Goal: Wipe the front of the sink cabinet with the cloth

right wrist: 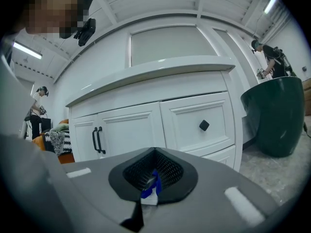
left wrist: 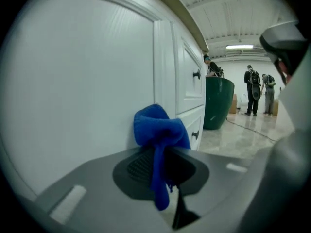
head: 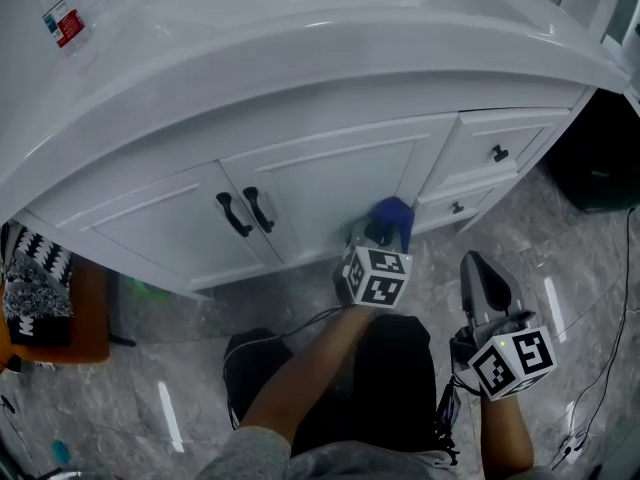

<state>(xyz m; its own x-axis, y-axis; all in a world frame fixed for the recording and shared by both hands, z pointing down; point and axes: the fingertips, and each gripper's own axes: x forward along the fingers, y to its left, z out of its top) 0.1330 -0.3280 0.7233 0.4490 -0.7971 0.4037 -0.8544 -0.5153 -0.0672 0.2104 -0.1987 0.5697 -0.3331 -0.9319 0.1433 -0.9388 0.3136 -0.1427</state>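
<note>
The white sink cabinet (head: 330,183) fills the head view, its two doors carrying black handles (head: 247,211). A blue cloth (head: 393,216) is bunched against the lower right part of the right door. My left gripper (head: 385,232) is shut on it. In the left gripper view the cloth (left wrist: 158,127) bulges out of the jaws and touches the door panel (left wrist: 82,91). My right gripper (head: 482,271) hangs lower right over the floor, away from the cabinet, jaws shut. In the right gripper view a small blue and white scrap (right wrist: 150,189) shows at the pads.
Drawers with black knobs (head: 499,153) sit right of the doors. A dark green bin (head: 600,158) stands at the far right. A bottle (head: 60,18) is on the countertop. An orange seat with patterned fabric (head: 35,293) is left. Cables (head: 610,368) cross the marble floor.
</note>
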